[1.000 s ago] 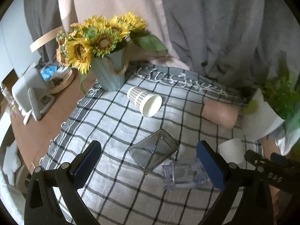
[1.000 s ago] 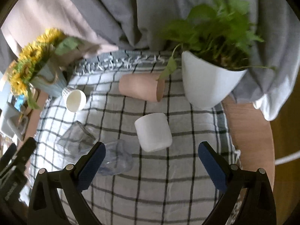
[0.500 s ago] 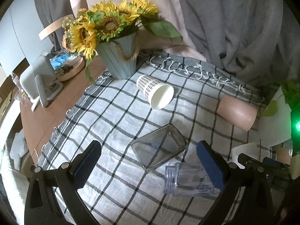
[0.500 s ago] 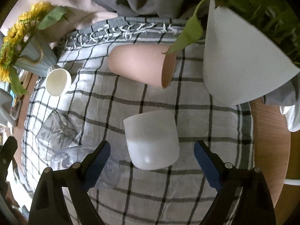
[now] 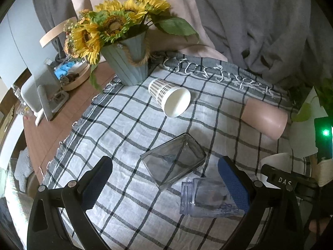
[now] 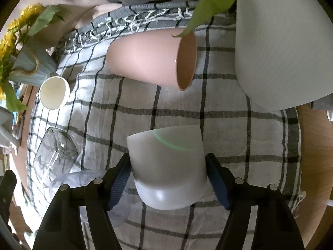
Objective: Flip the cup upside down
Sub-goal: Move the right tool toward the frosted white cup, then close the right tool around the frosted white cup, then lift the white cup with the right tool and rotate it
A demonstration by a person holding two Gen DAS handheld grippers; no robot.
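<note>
A white frosted cup (image 6: 166, 166) lies on its side on the checked cloth, rounded bottom toward the camera. My right gripper (image 6: 167, 177) has closed in around it, with a blue pad (image 6: 120, 179) against each side of the cup. The same cup's edge shows at the right of the left wrist view (image 5: 274, 160). My left gripper (image 5: 164, 185) is open and empty, held above a square smoky glass (image 5: 174, 164) and a clear plastic cup (image 5: 208, 200), both lying on their sides.
A pink cup (image 6: 149, 60) and a checked paper cup (image 5: 169, 98) lie on their sides farther back. A white plant pot (image 6: 281, 48) stands at the right, a sunflower vase (image 5: 127, 62) at the back left. The wooden table (image 5: 56, 125) shows beyond the cloth's left edge.
My right gripper moved forward and down to the white cup and its fingers closed in on the cup's sides. My left gripper drifted slightly and stayed open.
</note>
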